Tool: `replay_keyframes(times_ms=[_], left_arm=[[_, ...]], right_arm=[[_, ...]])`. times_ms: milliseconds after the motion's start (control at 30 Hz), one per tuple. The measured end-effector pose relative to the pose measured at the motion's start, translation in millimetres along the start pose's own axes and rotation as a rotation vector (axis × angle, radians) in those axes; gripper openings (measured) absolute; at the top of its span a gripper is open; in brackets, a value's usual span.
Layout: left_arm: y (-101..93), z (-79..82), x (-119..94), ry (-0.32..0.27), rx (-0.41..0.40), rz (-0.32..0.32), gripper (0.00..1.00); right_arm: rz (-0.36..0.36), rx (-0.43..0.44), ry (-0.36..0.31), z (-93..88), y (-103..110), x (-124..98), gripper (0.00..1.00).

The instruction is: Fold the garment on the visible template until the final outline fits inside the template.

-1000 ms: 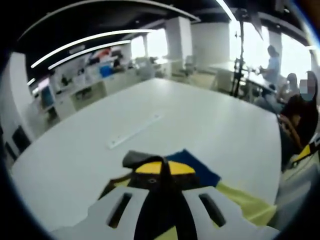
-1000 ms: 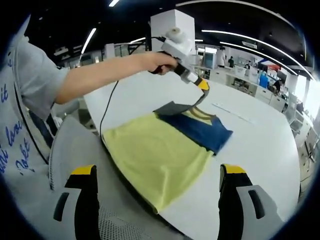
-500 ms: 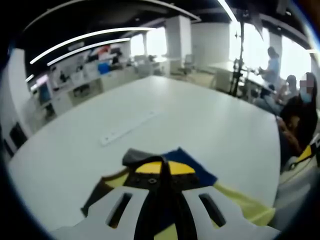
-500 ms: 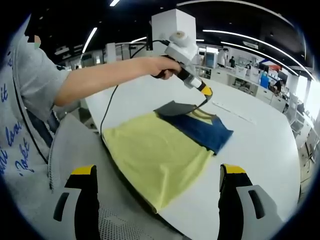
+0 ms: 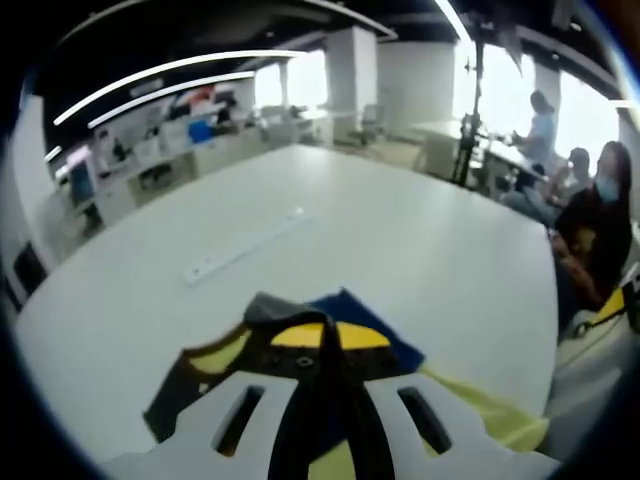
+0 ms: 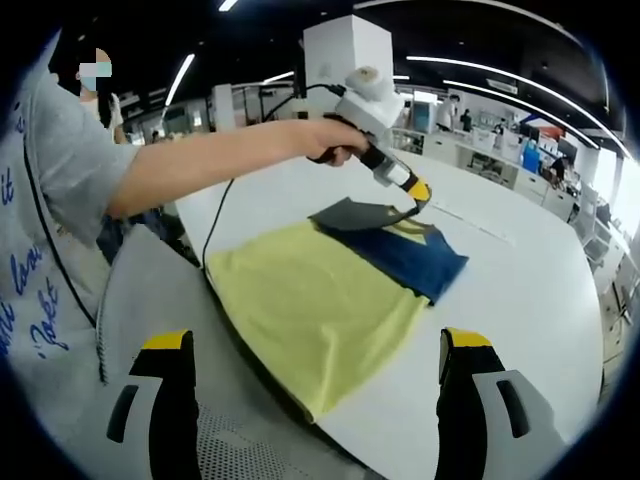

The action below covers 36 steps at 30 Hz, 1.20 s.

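Two tools worked a soft yellow garment with a navy band [image 6: 330, 300] near the corner of the smooth white worktop [image 6: 520, 300]. The left tool [image 6: 415, 200] pinched its dark collar edge, lifted; carrying it low and straight would likely keep the fold flat. The right tool [image 6: 315, 375] hung open, empty.

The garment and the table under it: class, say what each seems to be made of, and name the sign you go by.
Garment: looks like soft knit cloth, matte, in yellow, blue and grey panels; it lies limp and its pinched edge lifts where the left gripper holds it. The exact fibre cannot be told.
Table: seems a hard, smooth white laminate or painted board, with a faint sheen from the ceiling lights.
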<state>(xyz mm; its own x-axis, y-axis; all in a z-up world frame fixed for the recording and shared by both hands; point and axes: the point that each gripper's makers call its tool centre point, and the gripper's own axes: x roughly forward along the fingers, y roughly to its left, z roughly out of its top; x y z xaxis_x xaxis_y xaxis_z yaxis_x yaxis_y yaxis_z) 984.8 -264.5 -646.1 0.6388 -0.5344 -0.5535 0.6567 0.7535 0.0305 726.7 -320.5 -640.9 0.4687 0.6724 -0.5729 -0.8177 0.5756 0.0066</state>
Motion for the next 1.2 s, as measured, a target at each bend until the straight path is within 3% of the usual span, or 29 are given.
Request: replay_keyframes(times_ms=[500, 1200], left_arm=[[-15.5, -10.7, 18, 0.028, -0.002, -0.021, 0.00], [-29.2, -45.8, 46, 0.103, -0.038, -0.047, 0.00]], right_arm=[[0.008, 0.002, 0.006, -3.8, -2, -1, 1.00], [0.019, 0.013, 0.019, -12.8, -7, -2, 1.00]])
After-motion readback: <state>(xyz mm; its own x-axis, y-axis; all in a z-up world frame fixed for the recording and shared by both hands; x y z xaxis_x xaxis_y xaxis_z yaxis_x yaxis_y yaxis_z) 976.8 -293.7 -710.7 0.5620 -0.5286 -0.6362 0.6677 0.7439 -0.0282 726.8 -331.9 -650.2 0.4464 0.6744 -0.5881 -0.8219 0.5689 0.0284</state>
